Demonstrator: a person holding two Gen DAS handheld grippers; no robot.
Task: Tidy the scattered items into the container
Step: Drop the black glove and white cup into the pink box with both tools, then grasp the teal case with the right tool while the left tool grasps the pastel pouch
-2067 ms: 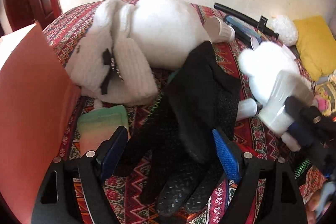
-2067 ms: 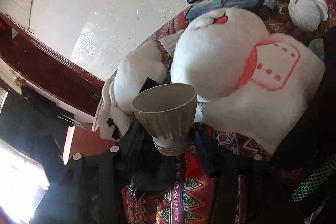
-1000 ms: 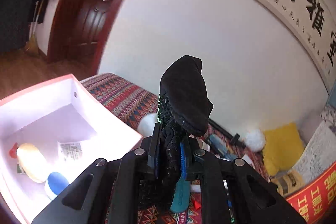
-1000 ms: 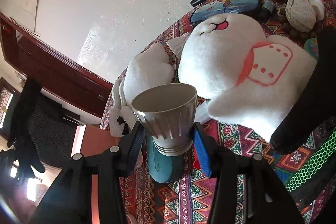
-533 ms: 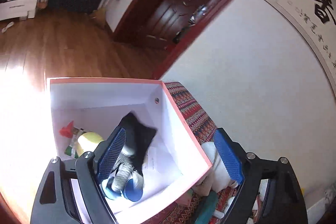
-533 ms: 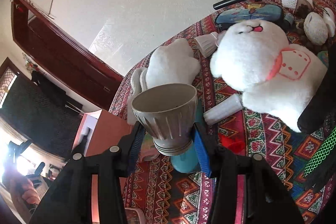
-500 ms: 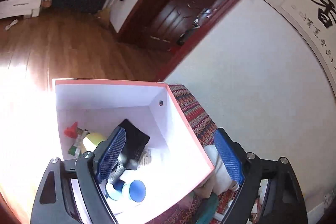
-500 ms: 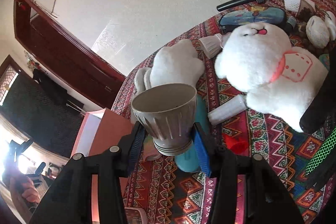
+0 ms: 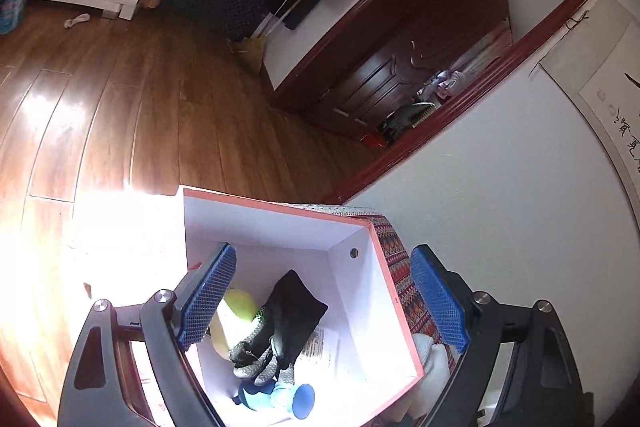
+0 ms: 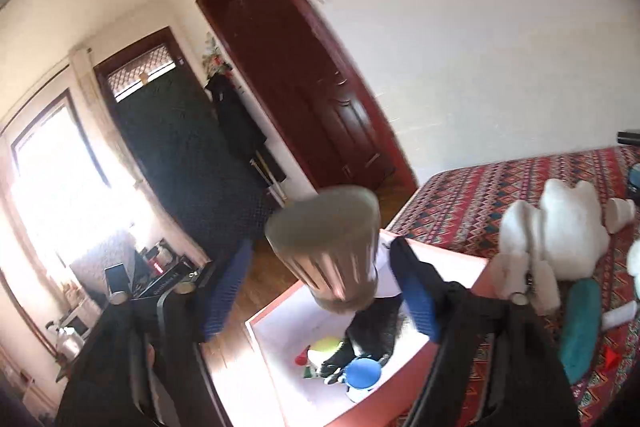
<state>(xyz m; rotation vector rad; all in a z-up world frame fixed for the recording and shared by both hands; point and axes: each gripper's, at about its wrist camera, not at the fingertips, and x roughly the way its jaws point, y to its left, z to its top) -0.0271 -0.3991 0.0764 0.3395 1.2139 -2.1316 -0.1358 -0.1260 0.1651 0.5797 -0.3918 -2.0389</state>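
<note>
The container is an orange box with a white inside (image 9: pixel 380 267), also in the right wrist view (image 10: pixel 280 359). In it lie the black gloves (image 9: pixel 288 311), a yellow item (image 9: pixel 236 303) and a blue cup (image 9: pixel 300 399). My left gripper (image 9: pixel 320 299) is open and empty above the box. My right gripper (image 10: pixel 320 291) is open above the box. The beige ribbed cup (image 10: pixel 332 251) is between its fingers, blurred, with gaps on both sides.
The patterned red cloth (image 10: pixel 500 199) carries a white plush toy (image 10: pixel 560 231), a teal case (image 10: pixel 580 331) and a white paper cup (image 10: pixel 620 213). Wooden floor (image 9: pixel 120 107) lies beyond the box. A dark red door (image 10: pixel 320 99) stands behind.
The black gloves left my left gripper and settled in the box. My right gripper carried the beige cup over the box and its jaws have opened.
</note>
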